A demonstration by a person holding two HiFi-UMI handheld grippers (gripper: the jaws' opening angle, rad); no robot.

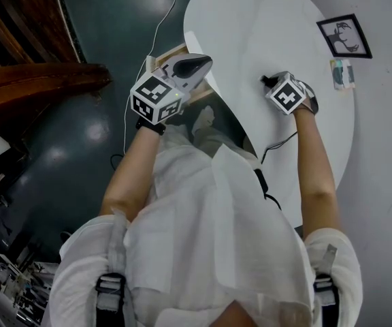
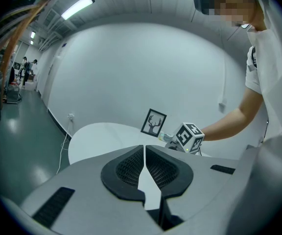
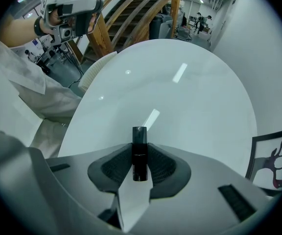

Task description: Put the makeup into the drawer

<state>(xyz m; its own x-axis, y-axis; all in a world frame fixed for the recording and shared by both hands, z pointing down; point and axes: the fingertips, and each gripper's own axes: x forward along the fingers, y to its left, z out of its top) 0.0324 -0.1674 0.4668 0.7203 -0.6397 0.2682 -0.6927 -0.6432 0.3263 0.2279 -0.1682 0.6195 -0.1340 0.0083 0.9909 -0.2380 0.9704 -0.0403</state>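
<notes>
**A:** What does the right gripper (image 3: pixel 139 156) hold?

**B:** A dark tube (image 3: pixel 139 137). It is clamped between the pads, lies along the jaws, and its end pokes out past them. That is the makeup, I'd judge. It is over the white counter (image 3: pixel 190 82), not in the drawer. I can't tell whether its end touches the counter.

**A:** And the left gripper (image 2: pixel 144 153)?

**B:** Clenched on nothing, with the pads meeting at the tips. It is held off the counter's edge.

**A:** How do we do this step well?

**B:** Keep the clamp firm, because a thin, smooth tube could pivot. Carry it to the wooden rim (image 1: pixel 171 51) beside the left gripper, which I take to be the open drawer. Lower it inside before letting go, and keep the left gripper clear of the path.

**A:** What does each view show that the others don't?

**B:** Only the right gripper view shows the tube. In the head view the gripper's cube covers it. Only the head view shows the wooden rim, and farther off a small pack (image 1: pixel 342 73) beside the deer frame (image 1: pixel 344 36). The left gripper view shows the frame and the right gripper's cube, but no drawer.
</notes>
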